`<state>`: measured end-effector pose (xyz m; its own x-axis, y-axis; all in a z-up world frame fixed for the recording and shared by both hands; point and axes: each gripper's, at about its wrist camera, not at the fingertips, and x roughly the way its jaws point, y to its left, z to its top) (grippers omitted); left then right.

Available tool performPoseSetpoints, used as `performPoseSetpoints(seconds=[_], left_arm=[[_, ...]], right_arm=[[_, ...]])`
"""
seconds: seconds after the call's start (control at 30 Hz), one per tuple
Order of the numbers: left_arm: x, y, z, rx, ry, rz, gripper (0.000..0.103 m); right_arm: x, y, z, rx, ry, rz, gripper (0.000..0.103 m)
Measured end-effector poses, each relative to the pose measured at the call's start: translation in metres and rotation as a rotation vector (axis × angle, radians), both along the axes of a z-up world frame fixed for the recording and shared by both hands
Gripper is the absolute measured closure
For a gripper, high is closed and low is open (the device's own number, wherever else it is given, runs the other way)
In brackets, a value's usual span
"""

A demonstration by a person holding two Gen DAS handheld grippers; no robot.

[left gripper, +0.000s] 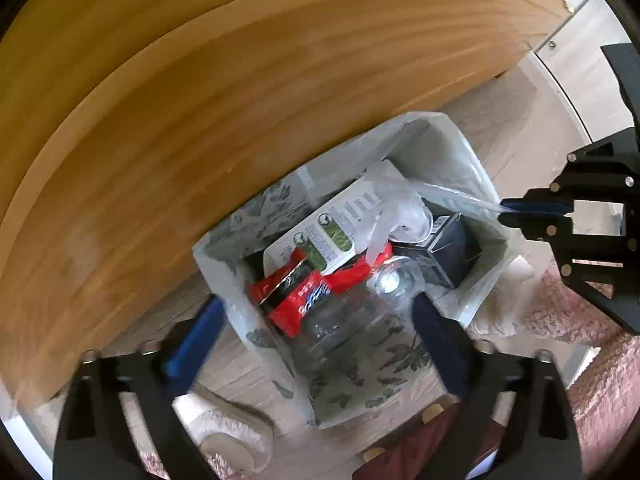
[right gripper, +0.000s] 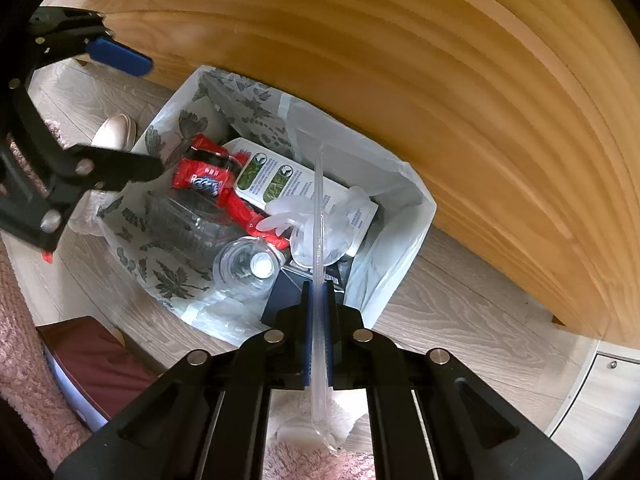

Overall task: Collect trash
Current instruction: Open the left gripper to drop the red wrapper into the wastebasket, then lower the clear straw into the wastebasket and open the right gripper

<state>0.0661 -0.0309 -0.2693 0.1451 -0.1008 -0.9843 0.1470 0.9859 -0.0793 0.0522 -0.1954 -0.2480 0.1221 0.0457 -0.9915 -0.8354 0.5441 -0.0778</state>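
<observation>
A lined trash bin (left gripper: 448,148) (right gripper: 404,184) stands on the floor beside a wooden table. It holds a red wrapper (left gripper: 308,292) (right gripper: 208,184), a clear plastic bottle (left gripper: 392,280) (right gripper: 248,264), a white printed packet (left gripper: 328,228) (right gripper: 280,180), a clear glove (right gripper: 312,216) and a dark box (left gripper: 452,248). My right gripper (right gripper: 318,292) (left gripper: 516,212) is shut on a clear plastic straw wrapper (right gripper: 319,240) and holds it over the bin. My left gripper (left gripper: 316,332) (right gripper: 144,120) is open and empty above the bin's near side.
The wooden table top (left gripper: 200,100) (right gripper: 440,60) overhangs the bin's far side. A beige shoe (left gripper: 236,436) (right gripper: 116,130) and a pink fluffy rug (left gripper: 592,312) (right gripper: 24,360) lie on the wood floor. A dark red stool (right gripper: 92,356) stands nearby.
</observation>
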Motion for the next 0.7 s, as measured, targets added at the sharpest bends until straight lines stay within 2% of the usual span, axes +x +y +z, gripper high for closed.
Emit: performPoseSetpoints(seconds=[0.2, 0.7], left_arm=[[-0.004, 0.005, -0.004, -0.032, 0.042, 0.032, 0.008], [-0.008, 0.013, -0.007, -0.063, 0.084, 0.062, 0.008]], right_arm=[[-0.001, 0.000, -0.002, -0.001, 0.001, 0.003, 0.098], [-0.006, 0.014, 0.001, -0.009, -0.001, 0.051, 0.098]])
